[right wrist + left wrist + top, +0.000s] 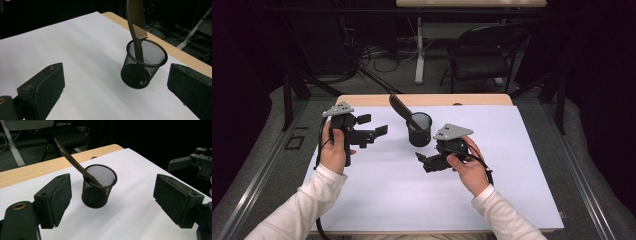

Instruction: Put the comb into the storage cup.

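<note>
nearest the camera, two white sleeves came in over the near edge of the white surface [377,200]. the right tool [421,159], in the person's right hand [468,167], hung right of centre with its jaws standing wide apart and nothing between them. the left tool [373,126], in the left hand [334,150], was raised at the left, its jaws likewise parted and empty. between and just beyond the two tools stood a black mesh cup [420,129], upright. a brown comb [404,112] leaned in it, tilted towards the far left. farther off, on the floor, stood a dark chair [484,55].
</note>
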`<state>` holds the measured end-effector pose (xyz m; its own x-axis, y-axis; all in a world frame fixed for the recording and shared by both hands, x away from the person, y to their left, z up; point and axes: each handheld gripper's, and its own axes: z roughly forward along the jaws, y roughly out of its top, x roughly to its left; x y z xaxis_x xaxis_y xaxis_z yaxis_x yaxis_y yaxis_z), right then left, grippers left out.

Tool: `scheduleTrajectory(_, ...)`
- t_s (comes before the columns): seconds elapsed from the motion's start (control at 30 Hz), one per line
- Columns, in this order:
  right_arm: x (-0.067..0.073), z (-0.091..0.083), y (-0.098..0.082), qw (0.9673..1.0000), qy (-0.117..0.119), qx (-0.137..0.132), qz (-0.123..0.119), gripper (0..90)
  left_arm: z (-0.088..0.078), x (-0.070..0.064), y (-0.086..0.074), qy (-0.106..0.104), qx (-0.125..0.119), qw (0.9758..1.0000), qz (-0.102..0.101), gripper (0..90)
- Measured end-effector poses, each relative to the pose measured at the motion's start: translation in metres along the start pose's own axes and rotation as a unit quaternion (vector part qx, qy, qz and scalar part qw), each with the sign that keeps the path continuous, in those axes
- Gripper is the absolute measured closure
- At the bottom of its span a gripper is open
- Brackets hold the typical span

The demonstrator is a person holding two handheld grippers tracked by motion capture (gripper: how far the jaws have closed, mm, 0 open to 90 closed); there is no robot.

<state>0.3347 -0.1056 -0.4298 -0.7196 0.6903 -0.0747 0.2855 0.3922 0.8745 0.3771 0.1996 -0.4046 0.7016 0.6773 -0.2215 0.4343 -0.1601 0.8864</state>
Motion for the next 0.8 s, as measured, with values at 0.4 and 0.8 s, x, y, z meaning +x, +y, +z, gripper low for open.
scheduleTrajectory(0.4,0.002,-0.021,-0.015,0.9992,0.005,0.035,-0.017,1.2,-0.009,-0.017,-0.018,-0.022,0.013,0.9993,0.026,15.4)
scheduleTrajectory(0.8,-0.004,-0.040,-0.044,0.9985,-0.013,0.052,-0.010,1.2,-0.017,-0.023,-0.047,-0.025,0.023,0.9984,0.044,15.4)
